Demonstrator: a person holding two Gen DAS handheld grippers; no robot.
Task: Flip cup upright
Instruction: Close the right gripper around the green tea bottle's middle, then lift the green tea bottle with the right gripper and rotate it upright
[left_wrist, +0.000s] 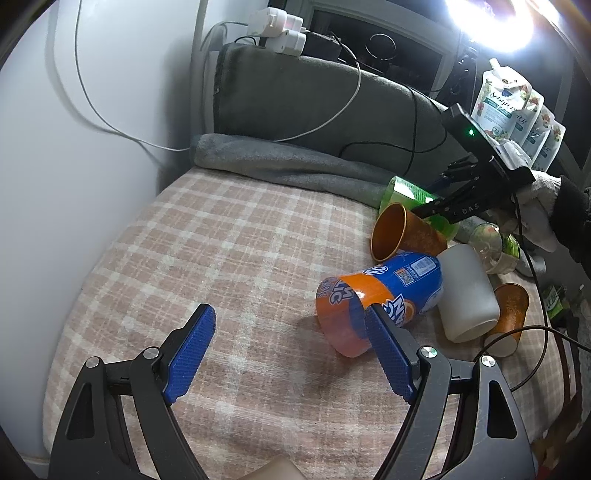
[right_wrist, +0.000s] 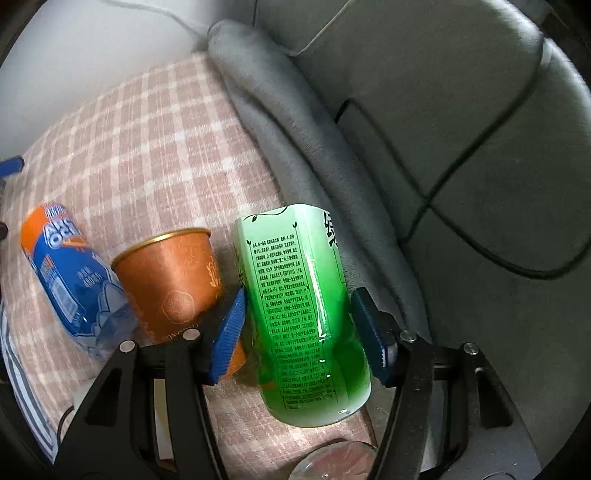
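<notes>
A green printed cup (right_wrist: 299, 314) lies on its side on the plaid cloth, and my right gripper (right_wrist: 301, 321) is open with one blue pad on each side of it, close but not clearly gripping. In the left wrist view that cup (left_wrist: 402, 192) is partly hidden behind the right gripper (left_wrist: 436, 210). An orange paper cup (right_wrist: 173, 280) (left_wrist: 402, 232) lies on its side next to it. A blue-and-orange cup (left_wrist: 376, 295) (right_wrist: 70, 277) lies on its side in front. My left gripper (left_wrist: 288, 332) is open and empty, its right finger just in front of that cup.
A white cup (left_wrist: 467, 295) and another orange cup (left_wrist: 508, 317) stand mouth down at the right. A clear glass (left_wrist: 489, 243) lies behind them. A grey rolled blanket (left_wrist: 280, 162) and grey cushion (right_wrist: 461, 147) with cables border the far side. Food pouches (left_wrist: 517, 110) stand at back right.
</notes>
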